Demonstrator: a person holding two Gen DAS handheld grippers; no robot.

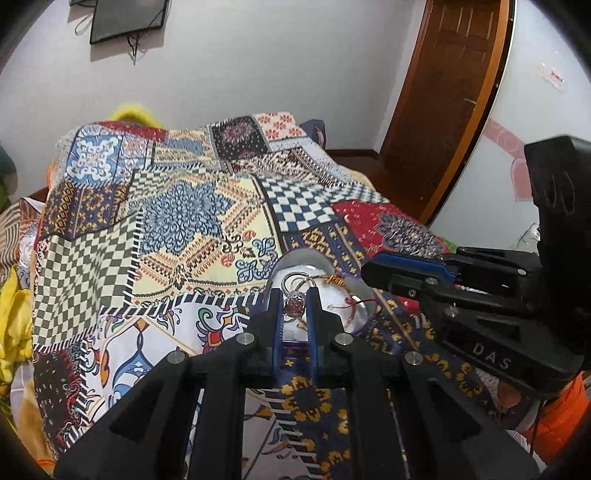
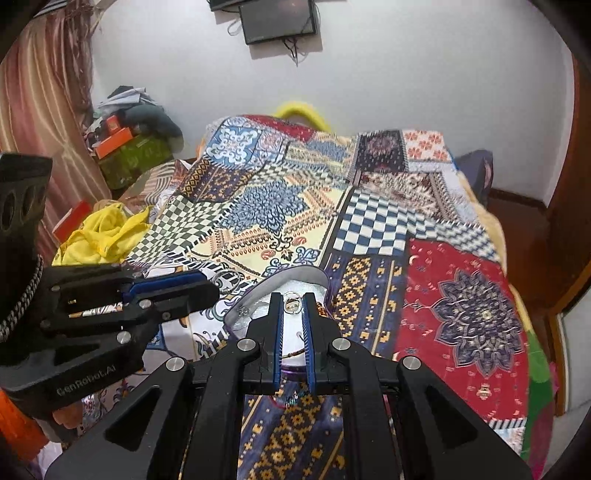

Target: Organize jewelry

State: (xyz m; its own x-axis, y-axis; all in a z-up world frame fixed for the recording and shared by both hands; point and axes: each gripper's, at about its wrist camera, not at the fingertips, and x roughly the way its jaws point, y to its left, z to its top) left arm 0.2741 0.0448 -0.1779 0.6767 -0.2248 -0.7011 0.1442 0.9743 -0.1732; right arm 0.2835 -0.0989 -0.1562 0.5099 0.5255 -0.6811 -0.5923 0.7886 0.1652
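A round clear jewelry dish point(image 1: 332, 266) lies on the patchwork bedspread point(image 1: 192, 221), holding rings and a red-and-gold cord bracelet point(image 1: 334, 280). My left gripper point(image 1: 294, 304) is shut on a silver ring with a pink stone point(image 1: 294, 306), held over the dish. In the right wrist view the dish point(image 2: 295, 275) lies just ahead. My right gripper point(image 2: 293, 304) is shut on a small silver ring with a pale stone point(image 2: 293, 301) above it. A silver bangle point(image 2: 227, 277) lies on the spread to the dish's left, by the left gripper's fingers point(image 2: 173, 282).
Yellow cloth point(image 2: 99, 232) and stacked boxes with clothes point(image 2: 129, 147) lie at the bed's left side. A wooden door point(image 1: 454, 92) stands at the right. A dark framed panel point(image 2: 277, 18) hangs on the far white wall.
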